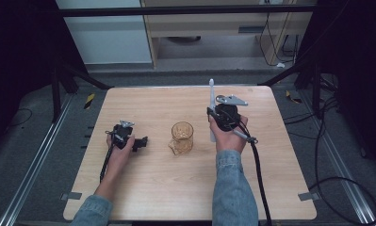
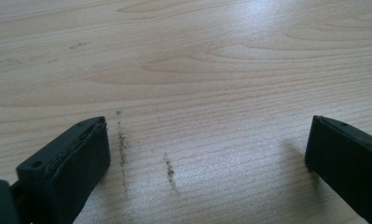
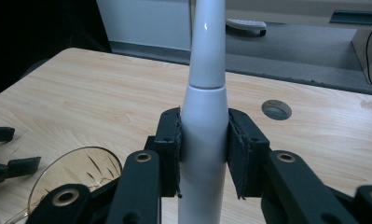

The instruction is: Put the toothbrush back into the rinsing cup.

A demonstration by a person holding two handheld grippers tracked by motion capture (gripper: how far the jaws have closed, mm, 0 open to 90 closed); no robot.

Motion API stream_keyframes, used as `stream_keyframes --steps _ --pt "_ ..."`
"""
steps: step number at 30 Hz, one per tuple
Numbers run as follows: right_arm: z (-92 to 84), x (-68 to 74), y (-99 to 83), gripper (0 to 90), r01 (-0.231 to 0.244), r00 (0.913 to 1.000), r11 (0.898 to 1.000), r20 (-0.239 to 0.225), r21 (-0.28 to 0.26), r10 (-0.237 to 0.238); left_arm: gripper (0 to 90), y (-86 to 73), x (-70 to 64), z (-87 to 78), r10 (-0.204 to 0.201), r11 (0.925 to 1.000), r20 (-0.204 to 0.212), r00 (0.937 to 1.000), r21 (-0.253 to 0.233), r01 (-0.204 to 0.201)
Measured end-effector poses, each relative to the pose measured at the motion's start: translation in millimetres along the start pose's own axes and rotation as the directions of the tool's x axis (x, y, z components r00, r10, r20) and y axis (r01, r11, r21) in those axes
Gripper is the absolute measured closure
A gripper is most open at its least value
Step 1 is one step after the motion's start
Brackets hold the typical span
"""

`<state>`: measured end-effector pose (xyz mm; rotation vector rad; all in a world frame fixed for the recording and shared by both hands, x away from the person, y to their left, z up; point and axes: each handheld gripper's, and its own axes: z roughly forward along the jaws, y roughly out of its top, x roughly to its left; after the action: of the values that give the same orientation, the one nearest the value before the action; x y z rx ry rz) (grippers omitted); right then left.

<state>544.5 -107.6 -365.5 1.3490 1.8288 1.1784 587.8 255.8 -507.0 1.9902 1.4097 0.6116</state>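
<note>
From the high view, the left gripper rests low on the pale wooden table, pointing toward three o'clock at an amber cut-glass cup near centre; at the cup's three o'clock the right gripper holds a white electric toothbrush pointing to twelve. In the left gripper view, its black jaws stand wide apart over scuffed woodgrain. In the right gripper view, padded jaws pinch the toothbrush's smooth tapered handle, the cup's rim at seven o'clock.

Overhead forward-down, jaw cameras close, sharing wooden table
</note>
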Motion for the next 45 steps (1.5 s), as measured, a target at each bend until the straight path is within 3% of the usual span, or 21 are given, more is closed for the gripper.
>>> stream_keyframes --steps 10,17,32,45 --pt "1.5 8.5 7.2 67.2 -0.005 0.9997 1.0 -0.024 -0.019 0.005 0.0 0.2 0.0 0.1 0.0 1.0 0.0 1.0 0.0 0.0" --pt "-4.2 10.6 17.6 67.3 0.0 0.9997 0.999 -0.025 -0.049 -0.001 0.0 0.2 -0.1 0.4 -0.003 1.0 0.0 1.0 -0.002 0.003" --pt "-4.0 13.9 32.5 67.3 -0.003 0.9999 0.998 -0.016 -0.063 0.002 0.0 0.4 -0.1 0.6 -0.004 1.0 -0.002 1.0 -0.002 0.004" --pt "-1.2 29.7 45.9 67.3 0.066 0.9976 0.996 -0.017 -0.06 -0.067 0.0 0.6 -0.1 0.7 -0.003 1.0 -0.001 1.0 -0.001 0.003"
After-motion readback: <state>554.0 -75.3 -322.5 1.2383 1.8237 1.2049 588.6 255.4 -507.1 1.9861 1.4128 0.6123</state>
